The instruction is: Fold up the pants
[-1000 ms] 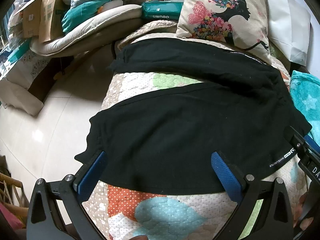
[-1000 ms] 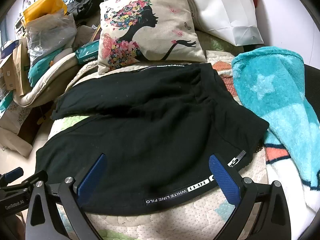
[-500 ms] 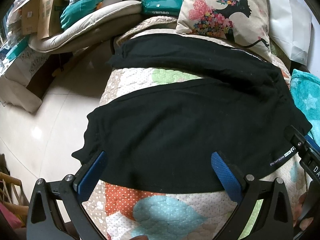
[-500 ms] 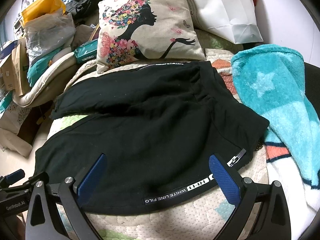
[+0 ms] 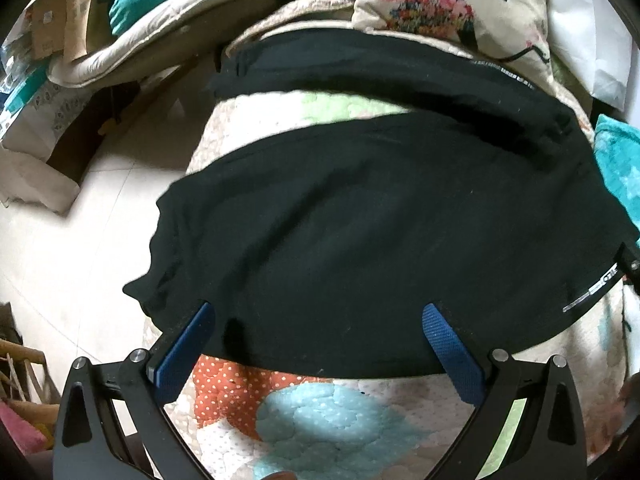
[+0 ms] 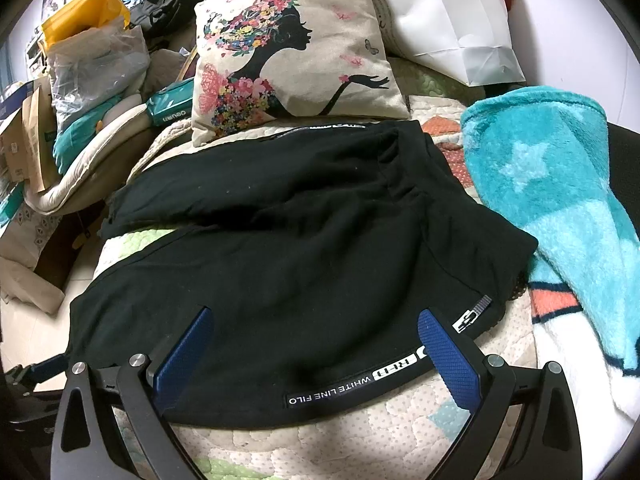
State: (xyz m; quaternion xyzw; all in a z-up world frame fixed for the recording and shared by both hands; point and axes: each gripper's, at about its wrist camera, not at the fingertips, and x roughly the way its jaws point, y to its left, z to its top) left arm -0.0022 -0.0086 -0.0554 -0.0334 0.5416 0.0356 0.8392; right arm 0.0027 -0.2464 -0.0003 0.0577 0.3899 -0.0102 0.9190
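The black pants point(image 5: 380, 232) lay spread on the quilt point(image 5: 320, 412), near hem just beyond both fingertips. Left gripper point(image 5: 318, 320) and right gripper point(image 6: 312, 324) hovered, fingers spread, empty, seemingly poised to pinch that edge for folding

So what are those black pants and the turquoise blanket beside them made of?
The black pants look like matte knit cotton or jersey: soft creases, no sheen, with a smooth printed band along the side. The turquoise blanket appears to be plush fleece, judging by its fuzzy, tufted pile. Neither fibre can be confirmed by sight.
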